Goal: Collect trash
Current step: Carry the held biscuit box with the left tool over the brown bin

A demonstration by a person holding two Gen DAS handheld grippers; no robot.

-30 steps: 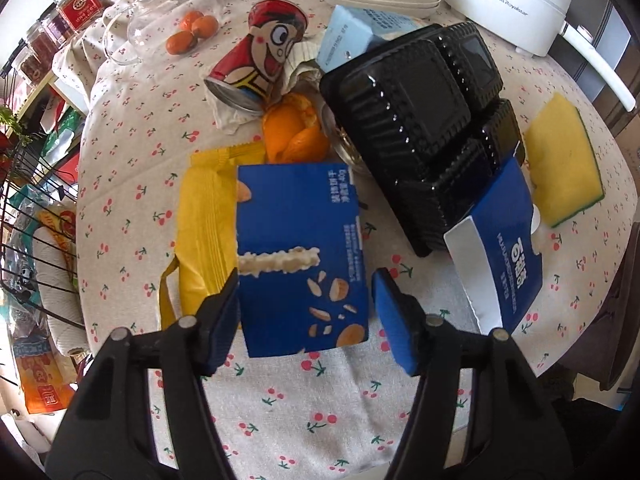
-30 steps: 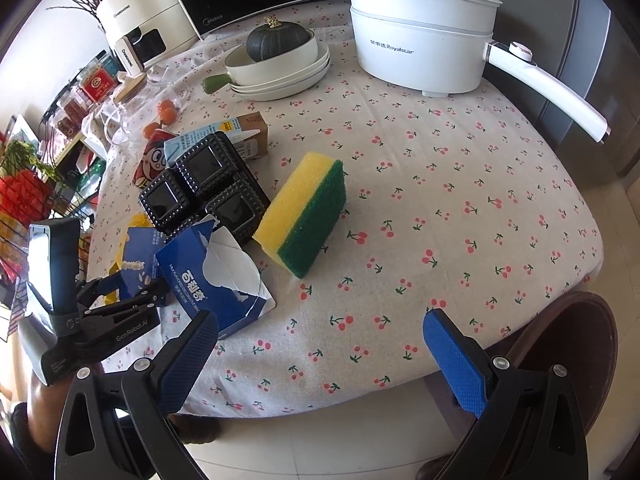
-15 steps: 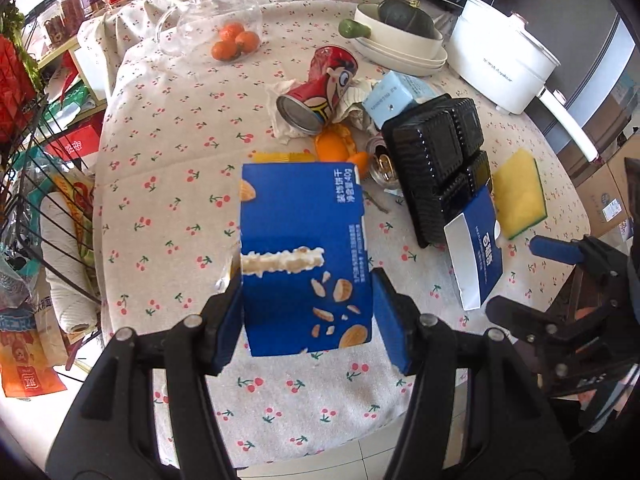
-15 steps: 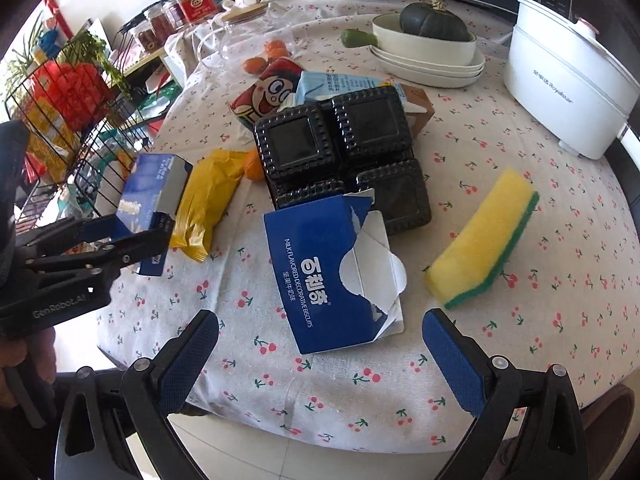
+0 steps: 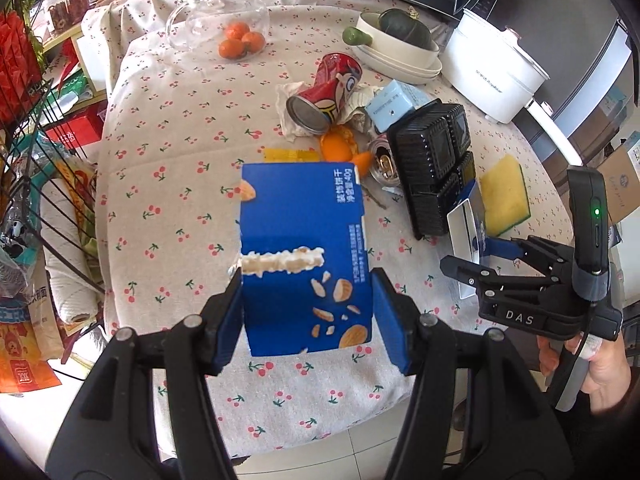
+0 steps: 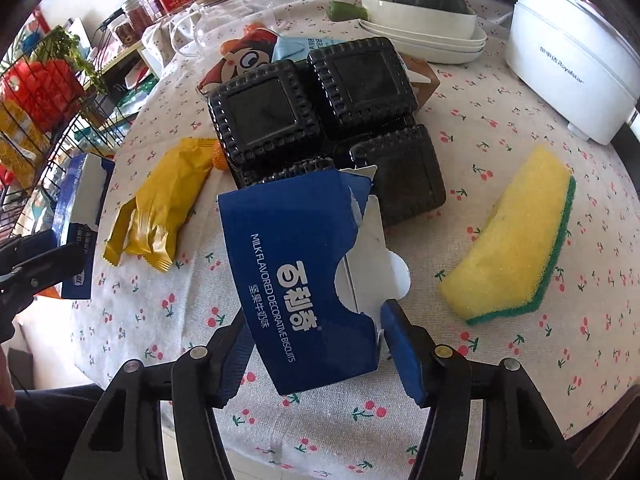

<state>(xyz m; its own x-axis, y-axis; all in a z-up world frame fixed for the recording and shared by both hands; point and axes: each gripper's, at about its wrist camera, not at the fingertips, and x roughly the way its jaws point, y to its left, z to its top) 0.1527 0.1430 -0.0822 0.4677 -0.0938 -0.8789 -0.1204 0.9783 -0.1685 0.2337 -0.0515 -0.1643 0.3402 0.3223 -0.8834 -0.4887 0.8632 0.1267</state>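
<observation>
My left gripper (image 5: 306,320) is shut on a blue snack box (image 5: 304,256) and holds it above the table's front edge; the box also shows in the right wrist view (image 6: 82,216). My right gripper (image 6: 316,354) has its fingers on both sides of a torn blue biscuit box (image 6: 308,276) that lies on the cloth; it also shows in the left wrist view (image 5: 464,236). More trash lies on the table: a yellow wrapper (image 6: 160,216), a black plastic tray (image 6: 320,120), a red can (image 5: 324,96), orange peel (image 5: 340,148) and a light blue carton (image 5: 390,104).
A yellow-green sponge (image 6: 516,236) lies right of the tray. A white pot (image 6: 568,60), stacked white bowls with a squash (image 6: 420,20) and a glass jar with oranges (image 5: 224,28) stand at the back. A wire rack (image 5: 24,160) is at the left.
My left gripper has lifted the snack box up and back off the yellow wrapper. My right gripper has moved in and closed around the torn biscuit box.
</observation>
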